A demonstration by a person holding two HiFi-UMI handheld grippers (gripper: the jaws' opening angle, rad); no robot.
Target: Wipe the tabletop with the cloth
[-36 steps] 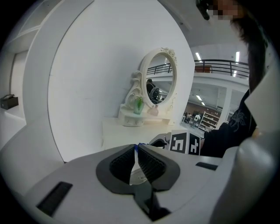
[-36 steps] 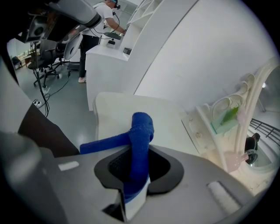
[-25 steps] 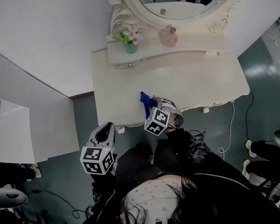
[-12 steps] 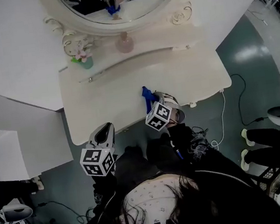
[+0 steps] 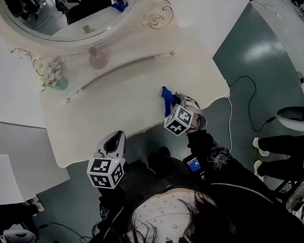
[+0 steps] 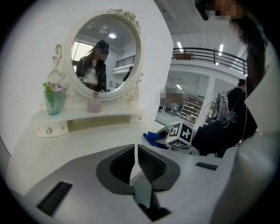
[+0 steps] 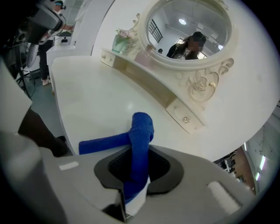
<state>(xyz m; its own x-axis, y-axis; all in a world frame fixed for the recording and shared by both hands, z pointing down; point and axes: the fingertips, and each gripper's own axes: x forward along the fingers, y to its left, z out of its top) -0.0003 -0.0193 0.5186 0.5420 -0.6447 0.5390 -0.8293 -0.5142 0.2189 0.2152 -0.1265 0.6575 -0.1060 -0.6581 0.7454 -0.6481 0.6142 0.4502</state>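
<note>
A blue cloth (image 7: 139, 144) is pinched in my right gripper (image 7: 136, 168), which is shut on it; one end droops onto the white tabletop (image 7: 96, 105). In the head view the cloth (image 5: 167, 98) and right gripper (image 5: 175, 108) sit near the table's front right edge (image 5: 138, 100). My left gripper (image 5: 114, 146) hangs off the table's front edge at the left, holding nothing. In the left gripper view its jaws (image 6: 136, 162) stand nearly together with only a thin slit, and the right gripper's marker cube (image 6: 179, 135) shows beyond them.
An oval mirror (image 5: 72, 12) in an ornate white frame stands at the back, above a narrow shelf (image 5: 129, 66). On the shelf are a green vase with flowers (image 5: 56, 80) and a pink bottle (image 5: 98, 57). Grey floor with a cable (image 5: 236, 88) lies to the right.
The head view has swung, so the dresser now sits further left and more tilted. My right gripper with the cloth stays near the front edge, slightly further right. The left gripper has barely moved.
</note>
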